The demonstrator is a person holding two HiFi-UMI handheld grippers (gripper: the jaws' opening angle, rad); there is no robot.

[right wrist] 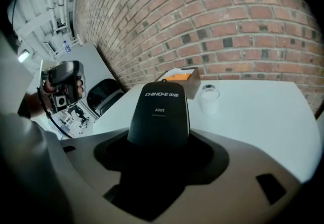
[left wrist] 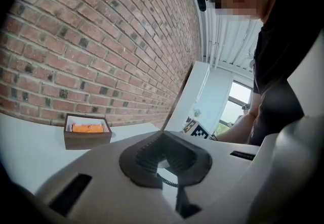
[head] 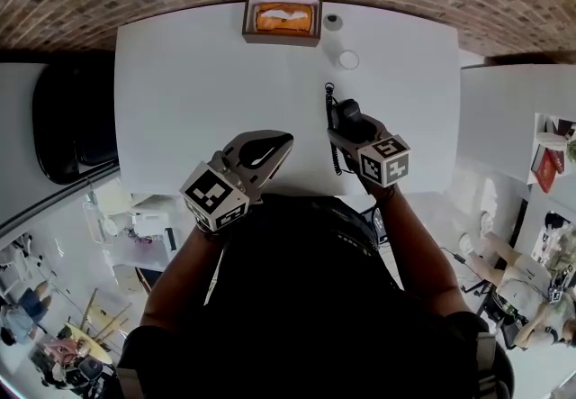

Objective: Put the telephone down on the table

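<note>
My right gripper (head: 349, 124) is shut on a black telephone handset (head: 347, 113), held just above the white table (head: 198, 91) near its front edge. In the right gripper view the handset (right wrist: 159, 112) stands up between the jaws, printed "CHINO-E A061". A coiled black cord (head: 331, 131) runs along the table beside it. My left gripper (head: 270, 152) hovers at the front edge to the left, jaws together with nothing in them. In the left gripper view its dark pads (left wrist: 147, 160) meet, and a bit of the cord (left wrist: 169, 181) shows behind them.
A brown box with something orange inside (head: 283, 19) stands at the table's far edge against the brick wall. A small dark round item (head: 333, 22) and a clear cup (head: 348, 58) are beside it. A black chair (head: 72, 118) is left of the table.
</note>
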